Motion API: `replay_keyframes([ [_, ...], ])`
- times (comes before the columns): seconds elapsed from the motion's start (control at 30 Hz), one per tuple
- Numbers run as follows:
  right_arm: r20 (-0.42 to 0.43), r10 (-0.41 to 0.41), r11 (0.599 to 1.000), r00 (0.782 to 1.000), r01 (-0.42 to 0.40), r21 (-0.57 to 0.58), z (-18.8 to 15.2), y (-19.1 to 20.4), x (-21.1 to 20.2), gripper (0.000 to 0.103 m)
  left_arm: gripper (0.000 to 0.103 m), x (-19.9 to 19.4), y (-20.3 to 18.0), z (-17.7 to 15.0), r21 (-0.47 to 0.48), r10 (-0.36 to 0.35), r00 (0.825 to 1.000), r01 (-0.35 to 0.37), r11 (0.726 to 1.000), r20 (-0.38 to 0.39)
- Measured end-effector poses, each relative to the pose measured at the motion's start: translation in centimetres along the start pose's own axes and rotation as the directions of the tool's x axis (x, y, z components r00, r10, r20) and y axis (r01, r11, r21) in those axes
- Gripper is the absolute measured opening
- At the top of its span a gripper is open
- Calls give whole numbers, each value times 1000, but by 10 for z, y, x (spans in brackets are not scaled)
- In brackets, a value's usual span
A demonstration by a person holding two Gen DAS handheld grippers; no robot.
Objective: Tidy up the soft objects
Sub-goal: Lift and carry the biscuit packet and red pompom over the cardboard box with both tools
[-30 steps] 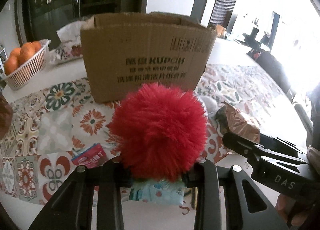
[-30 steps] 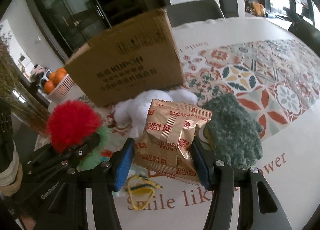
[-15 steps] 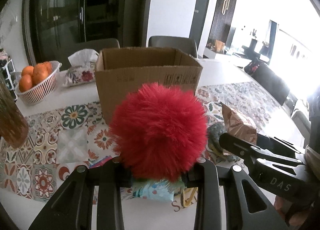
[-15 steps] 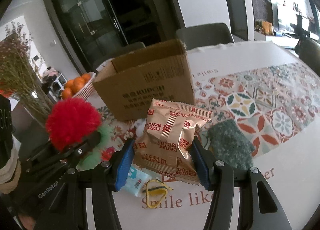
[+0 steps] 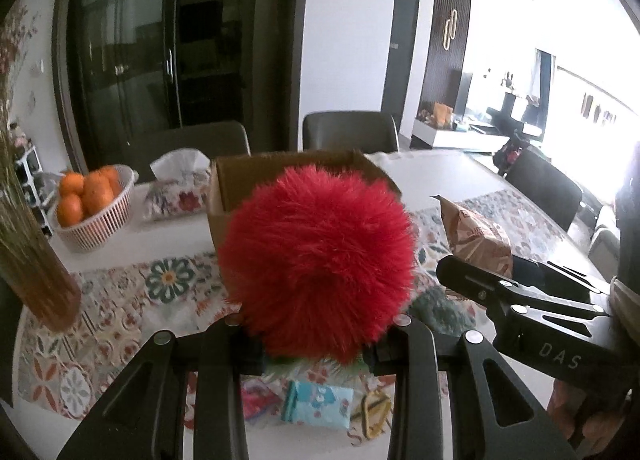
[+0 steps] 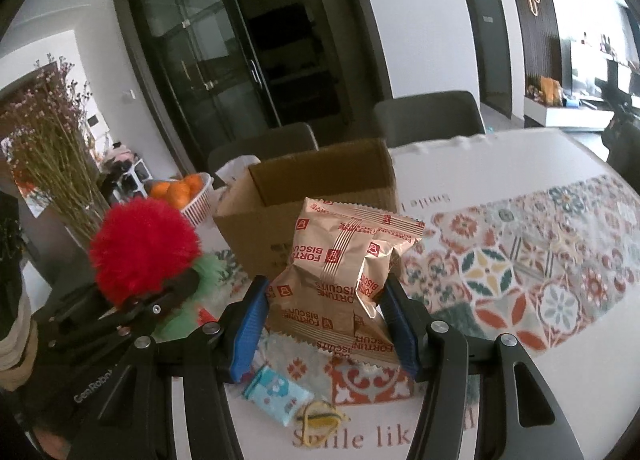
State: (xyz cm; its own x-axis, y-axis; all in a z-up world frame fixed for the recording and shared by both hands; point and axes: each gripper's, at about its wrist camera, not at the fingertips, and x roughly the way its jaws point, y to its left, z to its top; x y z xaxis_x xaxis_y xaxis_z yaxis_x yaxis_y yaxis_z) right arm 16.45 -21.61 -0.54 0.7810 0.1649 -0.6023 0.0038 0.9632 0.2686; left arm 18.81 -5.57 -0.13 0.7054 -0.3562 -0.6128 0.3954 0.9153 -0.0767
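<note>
Left claw: My left claw [image 5: 316, 344] was clamped on the red pompom [image 5: 318, 260], both black fingers pressing its lower sides, the ball held clear above the table [image 5: 440, 168].
Right claw: My right claw [image 6: 328, 324] gripped the biscuit packets [image 6: 340, 272] between its blue pads [image 6: 248, 324]; I saw two gold wrappers, one lapped over the other, held upright off the table.
Pompom: It filled the middle of my left view and hid most of the box [image 5: 224, 196] behind it; in the right view a green tuft [image 6: 208, 272] showed beneath it.
Box: The open cardboard box stood toward the far edge of the table, flaps up, beyond both claws.
Near edge: A small blue packet [image 6: 278, 388] and a yellow clip [image 6: 320, 414] lay below the claws, close to the near edge, by the printed lettering.
Green cloth: A dark green fuzzy piece [image 5: 440, 308] lay on the patterned runner [image 6: 520, 260], partly hidden behind my claws.
Left side: An orange basket [image 5: 92, 212] and a tissue pack [image 5: 178, 188] sat toward the far left corner, with dried flowers [image 6: 52, 152] at the left edge.
Chairs: Two dark chairs [image 5: 348, 132] stood behind the far edge.
</note>
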Motion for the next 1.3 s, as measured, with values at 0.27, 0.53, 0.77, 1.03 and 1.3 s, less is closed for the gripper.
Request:
replay_keyframes([
  [0.27, 24, 26, 999, 999, -25, -39, 40, 10, 5, 57, 34, 0, 8, 34, 11, 28, 998, -29, 1000, 52],
  [0.53, 29, 36, 997, 999, -34, -75, 75, 19, 18, 57, 34, 12, 21, 65, -1, 26, 998, -26, 1000, 58],
  [0.77, -3, 36, 995, 999, -36, -94, 103, 20, 45, 57, 34, 30, 31, 87, -10, 40, 998, -39, 999, 51],
  [1.03, -89, 53, 994, 995, -61, -87, 123, 17, 82, 57, 34, 62, 43, 109, -5, 38, 999, -38, 999, -3],
  [1.3, -183, 57, 994, 981, -73, -79, 139, 12, 120, 58, 34, 95, 54, 124, -20, 16, 998, -17, 1000, -68],
])
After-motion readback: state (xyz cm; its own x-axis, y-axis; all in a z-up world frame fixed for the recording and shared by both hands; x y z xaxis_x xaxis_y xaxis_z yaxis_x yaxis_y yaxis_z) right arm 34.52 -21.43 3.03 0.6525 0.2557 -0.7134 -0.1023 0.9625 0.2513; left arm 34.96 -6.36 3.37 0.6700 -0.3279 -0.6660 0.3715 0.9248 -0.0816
